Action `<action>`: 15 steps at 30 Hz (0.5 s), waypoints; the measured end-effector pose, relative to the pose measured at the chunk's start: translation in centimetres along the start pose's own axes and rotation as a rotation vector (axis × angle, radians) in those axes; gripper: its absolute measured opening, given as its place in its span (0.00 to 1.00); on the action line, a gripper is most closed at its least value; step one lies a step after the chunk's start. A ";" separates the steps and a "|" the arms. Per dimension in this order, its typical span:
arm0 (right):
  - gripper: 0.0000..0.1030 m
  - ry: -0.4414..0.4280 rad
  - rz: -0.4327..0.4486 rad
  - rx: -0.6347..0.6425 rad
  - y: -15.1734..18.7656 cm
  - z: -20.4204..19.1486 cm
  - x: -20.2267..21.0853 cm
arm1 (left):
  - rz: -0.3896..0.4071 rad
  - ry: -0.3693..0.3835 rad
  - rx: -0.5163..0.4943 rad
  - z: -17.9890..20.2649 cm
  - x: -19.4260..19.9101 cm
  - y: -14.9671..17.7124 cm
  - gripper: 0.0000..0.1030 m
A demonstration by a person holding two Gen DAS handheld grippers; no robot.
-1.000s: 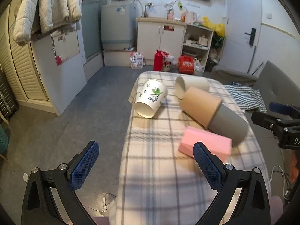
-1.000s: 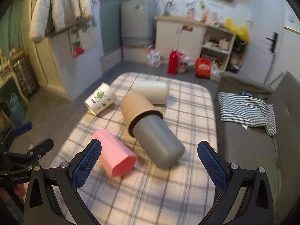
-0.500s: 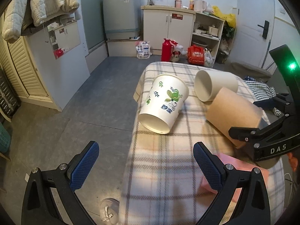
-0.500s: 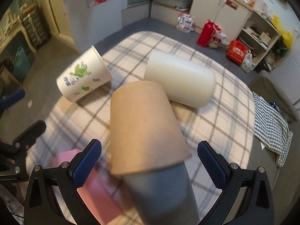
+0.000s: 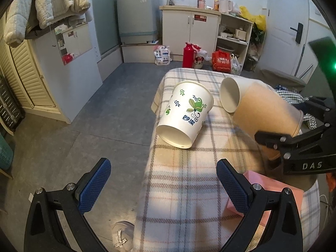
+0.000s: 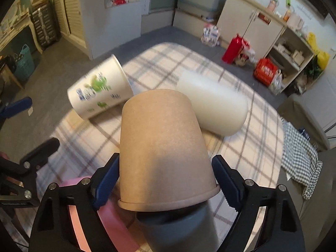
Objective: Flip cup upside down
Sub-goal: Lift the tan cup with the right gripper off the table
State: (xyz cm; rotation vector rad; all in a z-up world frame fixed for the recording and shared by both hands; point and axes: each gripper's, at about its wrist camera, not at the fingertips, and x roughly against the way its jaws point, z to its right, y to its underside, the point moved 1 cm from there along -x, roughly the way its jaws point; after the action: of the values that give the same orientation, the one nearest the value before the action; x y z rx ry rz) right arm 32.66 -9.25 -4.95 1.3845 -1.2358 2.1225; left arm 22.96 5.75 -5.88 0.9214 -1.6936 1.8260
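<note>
right gripper: fingers flank the brown kraft-paper cup near its rim, blue pads at or just off the wall on both sides. Can't tell whether it's actually clamping; frame is motion-blurred.
left gripper: spread wide, nothing between the fingers, hovering over the near-left edge of the plaid-cloth bench.
target cup: brown cup lies on its side, base pointing away from the right wrist camera, mouth sleeved over the end of a grey cylindrical tumbler. Sits mid-bench, just beside the plain white paper cup.
neighbours: white paper cup with green leaf print on its side toward the left edge; pink foam block near the camera, under and beside the right gripper.
step in hand (my read): securing the brown cup before lifting and rotating it mouth-down.
how to do it well: grip below the rolled rim where the paper is stiffest, and squeeze lightly, since thin paper will ovalise. Pull along the tumbler's axis to unsleeve it first; twisting while nested will likely drag the tumbler. Left gripper could pin the tumbler.
risk: white cup is close, so swing the rotation away from it.
placement: set it down on flat cloth clear of the pink block.
</note>
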 end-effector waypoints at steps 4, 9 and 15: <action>0.83 0.010 0.094 -0.036 -0.8 -0.1 2.5 | 0.018 -0.011 0.003 -0.1 1.2 -0.1 1.00; 0.83 0.014 0.161 -0.119 -1.6 0.5 6.6 | 0.039 -0.017 0.008 -0.1 3.4 -0.4 1.00; 0.83 0.071 0.168 -0.194 0.6 -0.1 12.7 | 0.086 0.002 -0.010 0.3 7.8 -0.3 1.00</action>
State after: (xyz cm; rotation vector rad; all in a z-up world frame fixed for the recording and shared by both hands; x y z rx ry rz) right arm 26.11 -11.83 5.69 1.1506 -1.5312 2.0730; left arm 18.12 4.76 0.17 0.8541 -1.7641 1.8711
